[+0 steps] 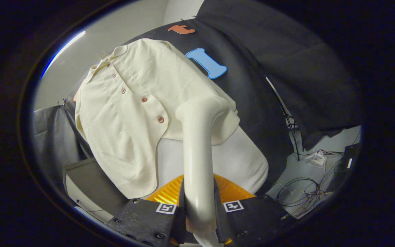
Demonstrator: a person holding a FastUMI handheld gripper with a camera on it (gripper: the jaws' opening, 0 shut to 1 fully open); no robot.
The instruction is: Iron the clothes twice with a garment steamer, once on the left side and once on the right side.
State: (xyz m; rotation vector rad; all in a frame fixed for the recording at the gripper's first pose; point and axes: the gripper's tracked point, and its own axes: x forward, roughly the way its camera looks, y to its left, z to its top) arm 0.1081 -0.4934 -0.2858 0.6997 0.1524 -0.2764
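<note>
No readable text or labels.

The one camera rides on the gripper [199,219] and looks forward along its two fingers, which rise from the near end of the view with the jaws closed on the handle of the garment steamer [197,154]. The steamer is the nearest thing and runs straight away from the lens. Its head lies against the cream shirt [129,113], so the camera sits close to the shirt, tilted, and faces it almost square on. An orange ribbed piece [170,193] shows just behind the fingers, under the steamer. Beyond the shirt hangs the black cloth wall [269,68]. Off to the side of the shirt, farther away, a tangle of cables [307,192] lies on the floor.
</note>
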